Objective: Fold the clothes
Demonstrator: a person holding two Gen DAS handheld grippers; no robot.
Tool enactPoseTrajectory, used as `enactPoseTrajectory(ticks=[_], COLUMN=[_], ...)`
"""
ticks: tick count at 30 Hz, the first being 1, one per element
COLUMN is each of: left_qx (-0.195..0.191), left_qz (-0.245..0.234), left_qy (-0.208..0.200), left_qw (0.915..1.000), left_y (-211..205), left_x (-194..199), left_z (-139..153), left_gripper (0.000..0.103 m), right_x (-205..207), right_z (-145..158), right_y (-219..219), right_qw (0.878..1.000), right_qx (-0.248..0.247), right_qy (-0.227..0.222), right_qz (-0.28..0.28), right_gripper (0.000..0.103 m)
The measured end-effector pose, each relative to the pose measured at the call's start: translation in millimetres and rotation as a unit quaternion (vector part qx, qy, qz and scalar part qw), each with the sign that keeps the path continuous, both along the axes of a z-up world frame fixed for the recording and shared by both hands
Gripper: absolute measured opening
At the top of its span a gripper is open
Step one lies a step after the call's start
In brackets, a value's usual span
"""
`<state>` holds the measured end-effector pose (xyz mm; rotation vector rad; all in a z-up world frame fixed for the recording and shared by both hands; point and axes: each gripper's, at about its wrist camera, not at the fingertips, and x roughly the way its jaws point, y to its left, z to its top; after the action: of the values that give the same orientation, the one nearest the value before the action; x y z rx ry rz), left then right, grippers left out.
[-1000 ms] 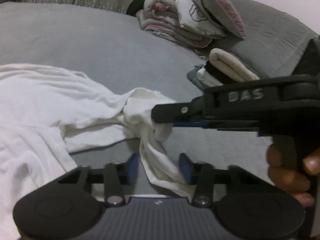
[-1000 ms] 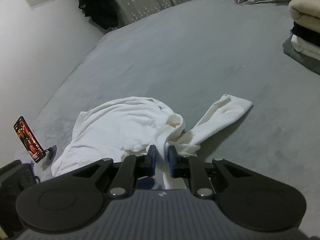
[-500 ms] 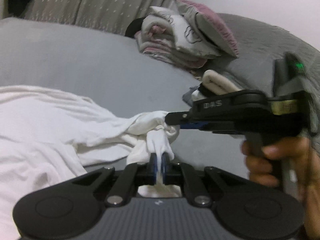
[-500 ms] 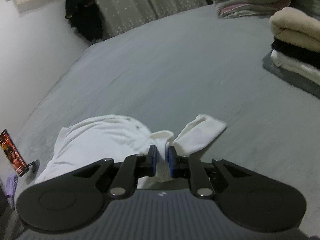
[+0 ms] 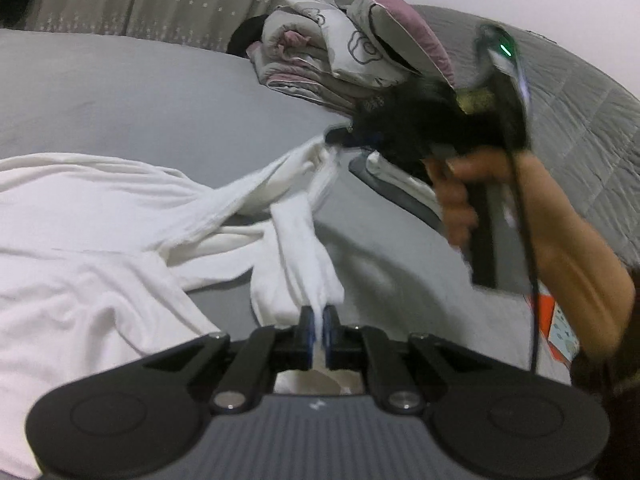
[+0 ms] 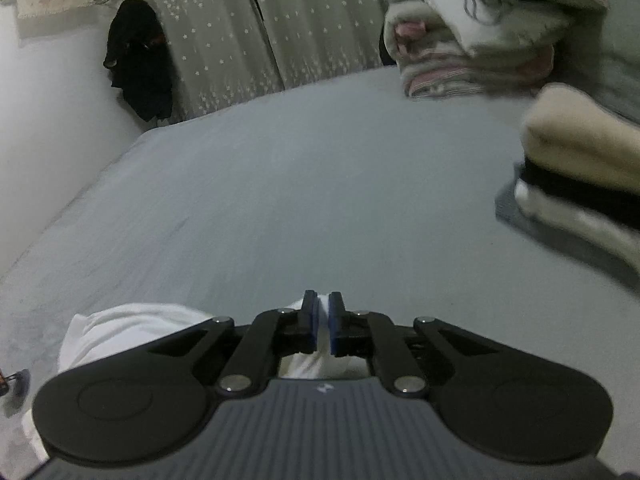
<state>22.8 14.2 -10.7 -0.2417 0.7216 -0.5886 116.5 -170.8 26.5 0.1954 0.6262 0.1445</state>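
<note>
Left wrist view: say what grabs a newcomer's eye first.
The white garment sprawls over the grey bed, one strip pinched in the left gripper at bottom centre. The right gripper, in a hand, pulls another strip up before the folded bedding.

Grey bed sheet (image 6: 280,200); folded quilts (image 5: 340,60) by star-dotted curtain (image 6: 240,32); black garment (image 6: 138,64) hanging.

Both tongs (image 5: 319,330) are black linkages with blue pads, silver pivot screws and a ribbed grey body.
</note>
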Motion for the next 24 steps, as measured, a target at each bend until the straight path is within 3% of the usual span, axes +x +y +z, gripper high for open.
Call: enactPoseTrajectory(ticks=[7,11,14,18,19,22,24], left_qx=[0.012,0.011,0.008,0.012,0.014,0.015,0.011], left_qz=[-0.005,0.005,0.027,0.049,0.056,0.080,0.097], left_qy=[0.034,0.023,0.009,0.016,0.022,0.047,0.064], left_qw=[0.9993,0.9997,0.9996,0.9986,0.9981,0.9956,0.9932], left_y=[5,11,19,24,26,32,38], left_x=[4,1,-1,1,3,8,13], left_z=[-12,-6,-1,-2,-3,-7,-10], left_gripper=[0.004,0.004,0.004,0.004,0.005,0.005,0.005], right_x=[34,40,39,30,26,12,2], right_z=[14,5,-3,-5,-6,-6,-10], right_y=[17,22,20,13,11,8,6], right_qw=[0.999,0.998,0.998,0.998,0.998,0.998,0.997], right_qx=[-0.038,-0.058,-0.048,-0.022,-0.017,-0.008,-0.006], right_qy=[-0.009,0.005,0.025,0.052,0.058,0.066,0.071], right_qz=[0.007,0.017,0.012,0.004,0.004,0.001,-0.003], right_gripper=[0.006,0.007,0.015,0.016,0.018,0.045,0.045])
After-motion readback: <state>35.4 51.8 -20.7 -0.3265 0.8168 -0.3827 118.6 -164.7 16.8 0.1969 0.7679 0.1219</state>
